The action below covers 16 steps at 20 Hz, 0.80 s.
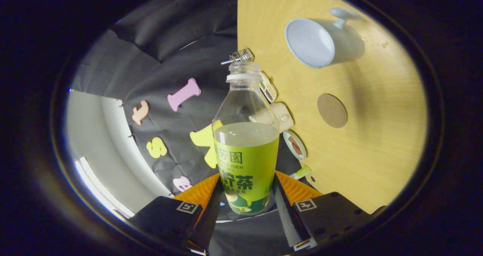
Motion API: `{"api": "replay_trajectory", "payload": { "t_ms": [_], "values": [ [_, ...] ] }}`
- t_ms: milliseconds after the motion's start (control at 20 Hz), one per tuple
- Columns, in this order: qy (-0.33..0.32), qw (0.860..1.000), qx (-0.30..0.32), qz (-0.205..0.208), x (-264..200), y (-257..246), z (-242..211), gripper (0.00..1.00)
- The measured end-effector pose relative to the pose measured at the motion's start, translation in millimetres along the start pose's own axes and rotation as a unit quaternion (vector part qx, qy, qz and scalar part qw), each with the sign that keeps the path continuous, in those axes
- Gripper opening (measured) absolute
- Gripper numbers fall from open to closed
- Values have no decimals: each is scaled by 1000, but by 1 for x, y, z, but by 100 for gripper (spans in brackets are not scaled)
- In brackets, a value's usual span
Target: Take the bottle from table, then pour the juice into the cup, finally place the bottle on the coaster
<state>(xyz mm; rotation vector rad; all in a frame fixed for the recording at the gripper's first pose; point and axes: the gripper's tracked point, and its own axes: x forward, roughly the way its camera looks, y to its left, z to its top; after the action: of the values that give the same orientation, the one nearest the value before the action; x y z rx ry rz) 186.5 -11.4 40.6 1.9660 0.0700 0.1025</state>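
The gripper (pixel 247 195) has its two fingers closed in on the lower part of the bottle (pixel 245 150), one finger pressing each side of the green label, so the gap between them is just the width of the bottle's body. The bottle stands between the fingers and runs forward along them, its base nearest the camera and its open, capless mouth pointing away. Pale liquid fills it to a line just above the label; the upper shoulder and neck are clear and empty, with a white ring below the threads.

The whole view is rolled, so the wooden table (pixel 377 154) appears as a slanted surface off to the side of the right finger and beyond it, with its edge running past the bottle's neck. On that surface, well beyond the fingers and away from the bottle's mouth, sits the cup (pixel 320 41), a pale mug with its opening turned toward the camera and its handle on the far side. Nearer the fingers than the cup, and apart from it, a round brown coaster (pixel 332 111) lies flat on the wood with nothing on it.

Along the table edge, just behind the bottle, a few small items are lined up; they are too small and partly hidden to identify. Behind the left finger hangs the dark booth cloth.
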Motion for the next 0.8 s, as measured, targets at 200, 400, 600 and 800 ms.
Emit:
{"api": "replay_trajectory", "payload": {
  "t_ms": [200, 400, 600, 800],
  "values": [
    [-1, 989, -139, -56, -12, -26, -8, 77],
    [-8, 946, -308, -103, -29, -50, -6, 78],
    [-13, 876, -452, -168, -46, -80, 12, 78],
    [-20, 806, -566, -173, -51, -79, 18, 78]
  ]
}}
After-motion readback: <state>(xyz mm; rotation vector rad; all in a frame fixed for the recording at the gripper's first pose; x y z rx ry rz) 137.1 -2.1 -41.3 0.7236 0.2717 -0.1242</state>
